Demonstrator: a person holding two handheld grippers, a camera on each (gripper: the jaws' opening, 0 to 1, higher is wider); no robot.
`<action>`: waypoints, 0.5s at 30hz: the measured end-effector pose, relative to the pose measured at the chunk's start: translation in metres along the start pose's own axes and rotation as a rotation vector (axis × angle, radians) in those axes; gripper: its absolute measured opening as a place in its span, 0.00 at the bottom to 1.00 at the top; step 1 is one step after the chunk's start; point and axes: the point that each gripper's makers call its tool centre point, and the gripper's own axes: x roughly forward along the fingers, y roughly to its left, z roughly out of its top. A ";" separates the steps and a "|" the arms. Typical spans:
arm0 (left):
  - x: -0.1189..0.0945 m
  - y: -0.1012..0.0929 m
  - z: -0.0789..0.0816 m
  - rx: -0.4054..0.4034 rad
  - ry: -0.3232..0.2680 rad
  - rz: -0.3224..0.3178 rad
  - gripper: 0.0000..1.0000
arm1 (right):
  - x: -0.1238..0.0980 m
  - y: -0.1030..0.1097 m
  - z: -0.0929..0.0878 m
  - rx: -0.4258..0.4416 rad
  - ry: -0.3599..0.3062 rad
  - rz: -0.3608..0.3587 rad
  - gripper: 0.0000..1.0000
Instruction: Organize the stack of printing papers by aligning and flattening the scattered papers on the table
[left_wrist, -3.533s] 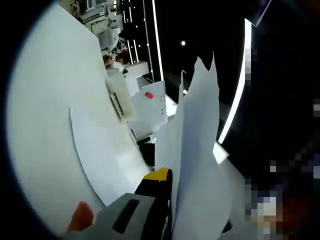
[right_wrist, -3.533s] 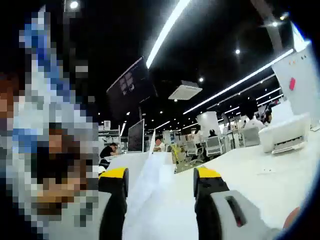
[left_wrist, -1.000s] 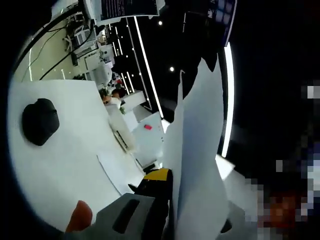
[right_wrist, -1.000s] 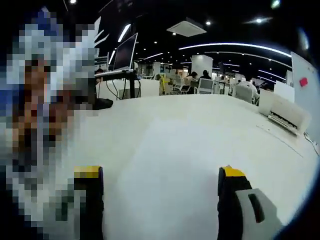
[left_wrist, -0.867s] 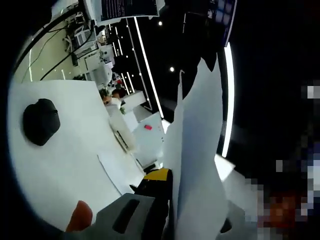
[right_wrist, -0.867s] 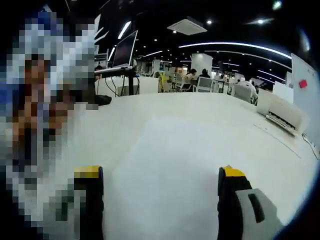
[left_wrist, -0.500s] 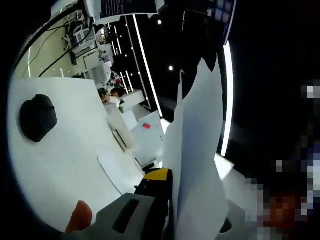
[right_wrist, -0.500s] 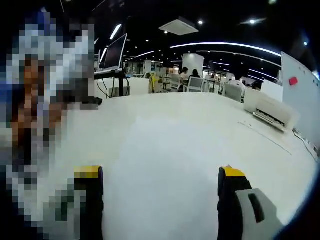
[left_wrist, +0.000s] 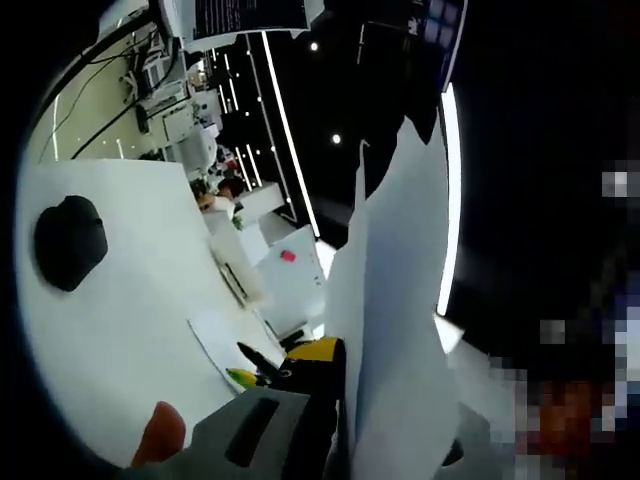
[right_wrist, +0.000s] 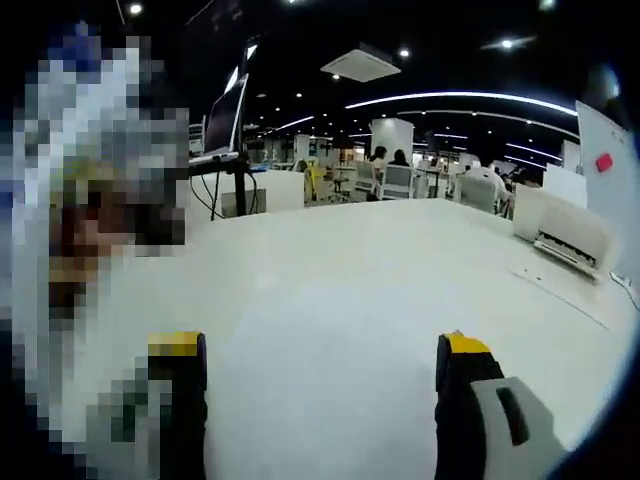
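Left gripper (left_wrist: 335, 400): my yellow-tipped fingers are pinching a sheaf of white printing papers (left_wrist: 390, 330) near its lower edge. The sheaf stands up off the white counter (left_wrist: 120, 300), its top edge ragged, the sheets' corners uneven against the dark ceiling.

Left gripper view, taking the held sheaf as landmark: one loose white sheet (left_wrist: 222, 342) lies flat on the counter just beside the sheaf's foot. A dark pen with a yellow-green end (left_wrist: 250, 368) rests at that sheet's near edge. A black rounded object (left_wrist: 68, 240) sits well apart from the sheaf; I cannot tell what it is. Near the sheaf's far side stands a white panel with a small red tag (left_wrist: 287, 256); no writing on it is legible. A monitor (left_wrist: 245, 15) beyond the counter shows lines of text too small to read.

Right gripper (right_wrist: 320, 400): fingers spread wide, nothing between them, above the bare white counter (right_wrist: 380, 290). A white printer-like box (right_wrist: 570, 235) stands at the counter's far edge, with the red-tagged panel (right_wrist: 603, 162) behind it. No brand marks readable.
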 end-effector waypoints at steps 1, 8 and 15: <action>-0.001 0.000 0.001 -0.003 0.001 -0.003 0.06 | 0.002 0.000 0.002 0.000 -0.014 0.003 0.90; -0.012 -0.002 0.006 0.016 0.016 0.016 0.06 | 0.007 -0.009 -0.002 -0.023 -0.010 -0.026 0.90; -0.014 -0.001 0.014 0.045 0.016 0.034 0.06 | 0.010 0.000 0.007 -0.049 -0.011 -0.003 0.90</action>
